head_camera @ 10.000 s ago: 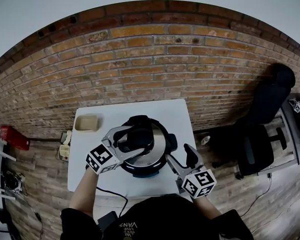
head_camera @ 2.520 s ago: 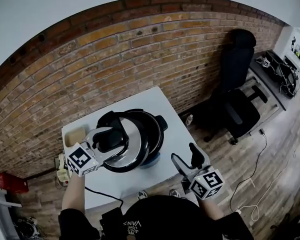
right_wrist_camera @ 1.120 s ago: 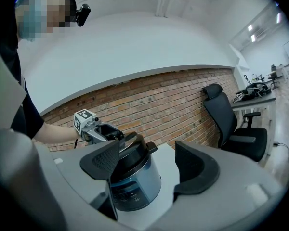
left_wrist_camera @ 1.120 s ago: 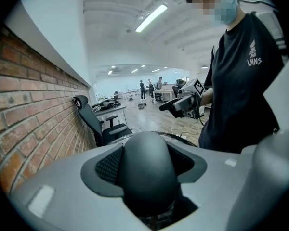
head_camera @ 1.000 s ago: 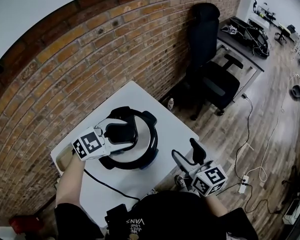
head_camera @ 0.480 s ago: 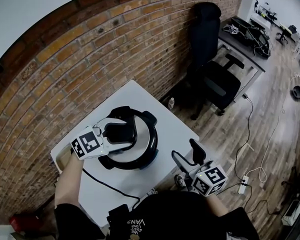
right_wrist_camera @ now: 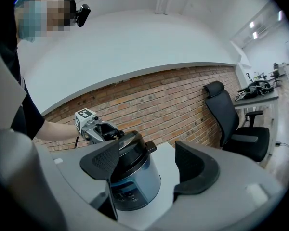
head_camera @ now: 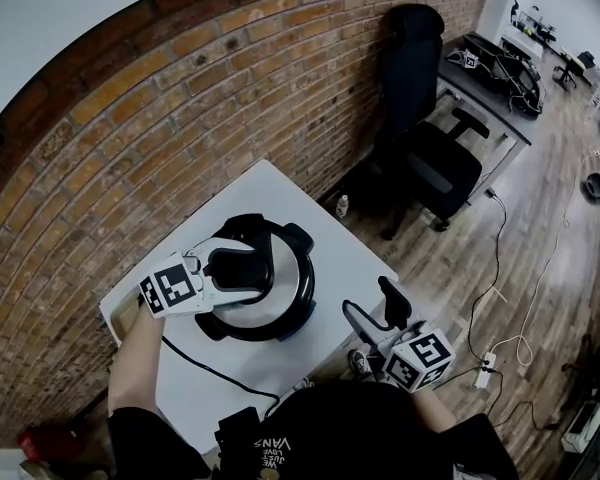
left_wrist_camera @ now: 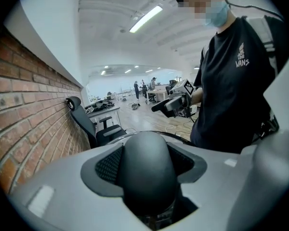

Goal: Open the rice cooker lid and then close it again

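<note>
Head view: we record the left gripper (head_camera: 228,268) clamped on the lid knob (left_wrist_camera: 147,172), its pads against both sides. The lid (head_camera: 285,286) lies down on the rice cooker (right_wrist_camera: 135,186), at the middle of the tabletop (head_camera: 355,258). The right gripper (head_camera: 372,306) hangs off the tabletop's near right edge, jaws spread, gripping nothing.

The rice cooker (right_wrist_camera: 135,179) stands upright near the middle of the white table (head_camera: 355,258). It is a round pot with a blue-grey body and a small control panel (right_wrist_camera: 126,195) low on its front. Its lid (head_camera: 285,288), shiny metal with a black rim, lies down flat over the pot. The lid's rounded black handle (left_wrist_camera: 147,172) sits clamped between the pads of the left claw (head_camera: 235,268).
</note>
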`<move>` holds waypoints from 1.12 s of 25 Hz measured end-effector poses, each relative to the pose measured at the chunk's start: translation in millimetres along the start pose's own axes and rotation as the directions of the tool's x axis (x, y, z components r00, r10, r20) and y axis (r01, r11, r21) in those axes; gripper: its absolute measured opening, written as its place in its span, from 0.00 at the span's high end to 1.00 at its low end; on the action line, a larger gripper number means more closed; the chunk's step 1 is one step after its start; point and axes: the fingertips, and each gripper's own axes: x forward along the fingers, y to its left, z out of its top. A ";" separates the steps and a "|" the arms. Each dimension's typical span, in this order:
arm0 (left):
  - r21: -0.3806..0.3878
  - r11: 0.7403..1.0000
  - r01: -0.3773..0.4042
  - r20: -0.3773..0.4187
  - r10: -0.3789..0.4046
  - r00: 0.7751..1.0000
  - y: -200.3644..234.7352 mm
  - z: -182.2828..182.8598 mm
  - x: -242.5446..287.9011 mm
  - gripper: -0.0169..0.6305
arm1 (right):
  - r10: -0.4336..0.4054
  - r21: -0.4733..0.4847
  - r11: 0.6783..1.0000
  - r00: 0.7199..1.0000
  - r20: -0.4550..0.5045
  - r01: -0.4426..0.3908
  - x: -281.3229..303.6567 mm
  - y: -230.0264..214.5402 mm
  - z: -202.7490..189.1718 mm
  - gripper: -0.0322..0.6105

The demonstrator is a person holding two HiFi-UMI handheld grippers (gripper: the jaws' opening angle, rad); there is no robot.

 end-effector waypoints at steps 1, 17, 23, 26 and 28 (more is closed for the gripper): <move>0.000 1.000 -0.002 -0.002 0.002 1.000 0.1 0.0 0.1 0.54 | 0.001 0.000 1.000 1.000 0.001 -0.001 0.5 -0.2 0.3 0.40; -0.005 1.000 0.021 -0.036 -0.021 0.999 -0.3 0.5 1.5 0.54 | 0.044 -0.017 0.999 0.999 -0.027 -0.045 11.2 8.6 6.4 0.40; 0.048 0.996 0.070 -0.014 -0.070 0.997 -4.0 0.6 -0.2 0.54 | 0.047 -0.024 0.999 0.997 -0.054 -0.049 14.5 18.6 3.4 0.40; 0.053 0.994 0.093 -0.018 -0.092 0.996 -3.4 1.4 -0.4 0.54 | 0.037 -0.018 0.999 0.998 -0.048 -0.038 12.1 18.3 1.0 0.40; 0.061 0.994 0.092 -0.027 -0.091 0.996 -2.9 1.7 0.1 0.54 | 0.022 -0.009 1.000 0.999 -0.038 -0.023 9.8 15.1 -1.5 0.40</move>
